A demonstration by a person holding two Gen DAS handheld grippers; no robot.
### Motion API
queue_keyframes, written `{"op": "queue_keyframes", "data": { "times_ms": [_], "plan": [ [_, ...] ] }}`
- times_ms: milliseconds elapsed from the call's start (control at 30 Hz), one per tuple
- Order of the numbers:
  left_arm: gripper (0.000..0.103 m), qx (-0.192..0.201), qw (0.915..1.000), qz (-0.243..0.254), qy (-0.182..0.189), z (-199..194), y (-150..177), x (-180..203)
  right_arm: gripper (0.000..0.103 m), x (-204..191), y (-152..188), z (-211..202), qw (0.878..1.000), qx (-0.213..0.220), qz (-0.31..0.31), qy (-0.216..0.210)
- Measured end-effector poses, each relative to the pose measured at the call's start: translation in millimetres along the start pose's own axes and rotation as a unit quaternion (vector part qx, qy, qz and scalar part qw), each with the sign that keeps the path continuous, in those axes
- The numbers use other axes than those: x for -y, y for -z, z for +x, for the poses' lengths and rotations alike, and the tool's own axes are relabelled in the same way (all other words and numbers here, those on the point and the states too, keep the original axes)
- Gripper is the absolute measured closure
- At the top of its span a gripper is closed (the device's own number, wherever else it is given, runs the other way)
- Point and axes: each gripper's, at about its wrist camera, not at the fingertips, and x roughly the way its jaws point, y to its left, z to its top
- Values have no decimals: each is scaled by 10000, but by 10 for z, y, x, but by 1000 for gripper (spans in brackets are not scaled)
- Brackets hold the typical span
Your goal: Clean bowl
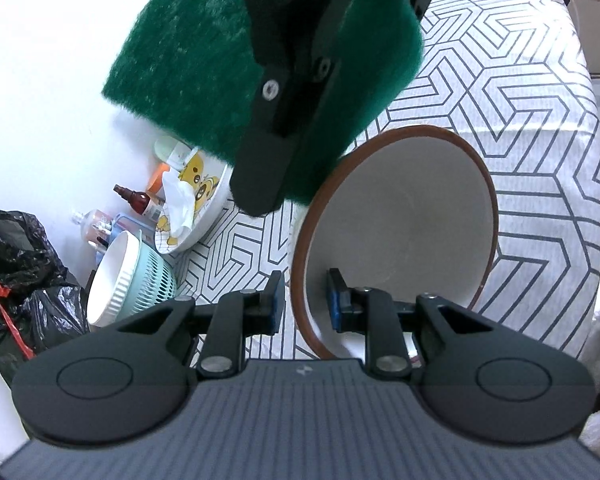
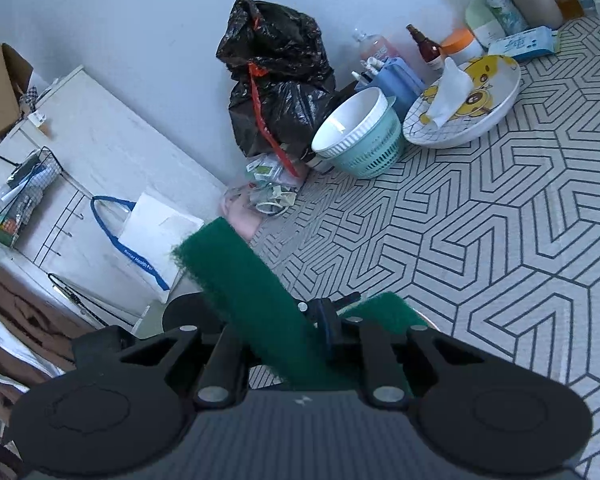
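**Bowl tipped on its rim, scourer poised above**

Our worry is the bowl (image 1: 396, 232): we hold it tilted by a thin edge, so a hard scrub could lever it out of the left tongs (image 1: 304, 300) and drop it on the patterned desk (image 1: 520, 120). The scouring pad (image 1: 188, 48) is floppy and may fold instead of wiping. The left tongs are clamped on the bowl's brown rim at its near-left side, one pad inside, one outside. The right tongs (image 2: 320, 328) are pinched on the green pad, hovering just above the bowl's far-left rim
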Motion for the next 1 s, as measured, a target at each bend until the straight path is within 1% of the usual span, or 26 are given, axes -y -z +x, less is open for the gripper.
{"op": "queue_keyframes", "data": {
  "times_ms": [133,167,200,333,433,500,567,667,1000],
  "plan": [
    [81,-49,10000,41,-28,10,12,39,86,52,-12,-14,9999,28,136,-29],
    [81,-81,10000,42,-23,20,11,47,84,52,-42,21,9998,-3,193,-51],
    [81,-107,9999,39,-15,26,10,53,84,51,-45,26,9998,-5,199,-52],
    [81,-120,9999,-71,57,30,1,16,84,18,-88,178,9997,-70,200,-87],
    [81,-141,9997,-154,90,45,3,-11,84,39,-83,342,9988,-135,342,-321],
    [81,-180,9995,-225,141,66,5,-45,86,48,-76,392,9986,-80,367,-363],
    [81,-210,9991,-296,215,73,3,-78,86,32,-56,403,9991,-22,297,-317],
    [81,-202,9988,-353,265,77,-8,-107,86,28,-17,369,9992,10,258,-312],
    [81,-36,9996,-258,143,30,-49,-66,86,227,58,22,9976,320,521,-311]
  ]
}}
